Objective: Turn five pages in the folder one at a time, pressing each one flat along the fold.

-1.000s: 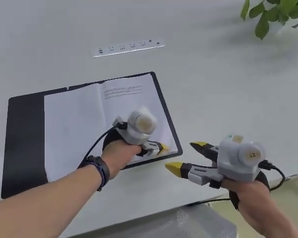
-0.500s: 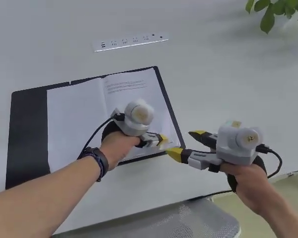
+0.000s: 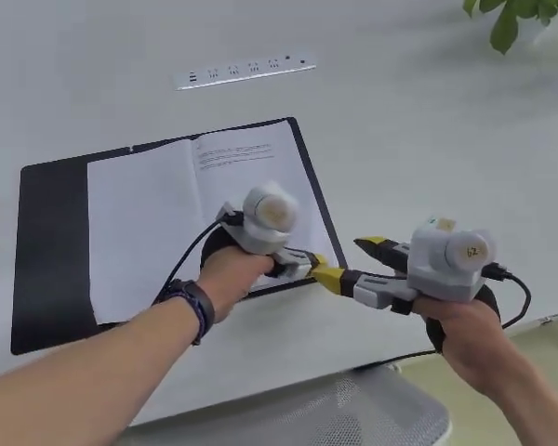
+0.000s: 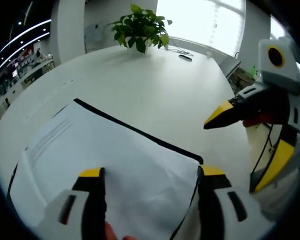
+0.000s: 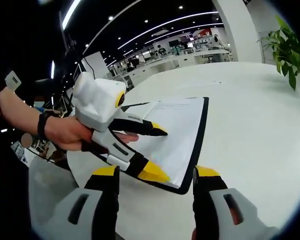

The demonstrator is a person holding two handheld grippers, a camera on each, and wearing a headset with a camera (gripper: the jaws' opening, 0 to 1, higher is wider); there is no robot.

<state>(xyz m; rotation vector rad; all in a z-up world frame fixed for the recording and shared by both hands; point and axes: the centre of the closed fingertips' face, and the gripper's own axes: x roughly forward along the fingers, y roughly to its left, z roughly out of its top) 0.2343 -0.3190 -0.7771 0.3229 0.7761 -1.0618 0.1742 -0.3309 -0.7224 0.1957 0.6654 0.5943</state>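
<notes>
Table [image 3: 428,139]: white workbench top, with everything else on it

Folder [image 3: 51,251]: black, lying open and flat on the table, its left inner cover bare; its near right corner points at both grippers

Pages: white left page [image 3: 139,232] and white right page [image 3: 251,177], both lying flat, with the fold running between them

Plant [image 3: 511,19]: green leaves at the table's far right, well apart from the folder

Right gripper [image 5: 156,171]: jaws spread and holding nothing, over bare table just off the folder's near right corner; in the head view one yellow tip sits just beside the left gripper's tip

Left gripper [image 4: 151,172]: jaws spread, straddling the near right corner of the right page, one jaw above the sheet and the other at the folder's near edge; cannot tell whether they touch the paper

Power strip [image 3: 245,71]: white, beyond the folder, no readable marking

Wristband [image 3: 193,307]: dark, on the left wrist

Writing: a few printed lines at the top of the right page, too small to read; digits on the right gripper's rear look like 62
</notes>
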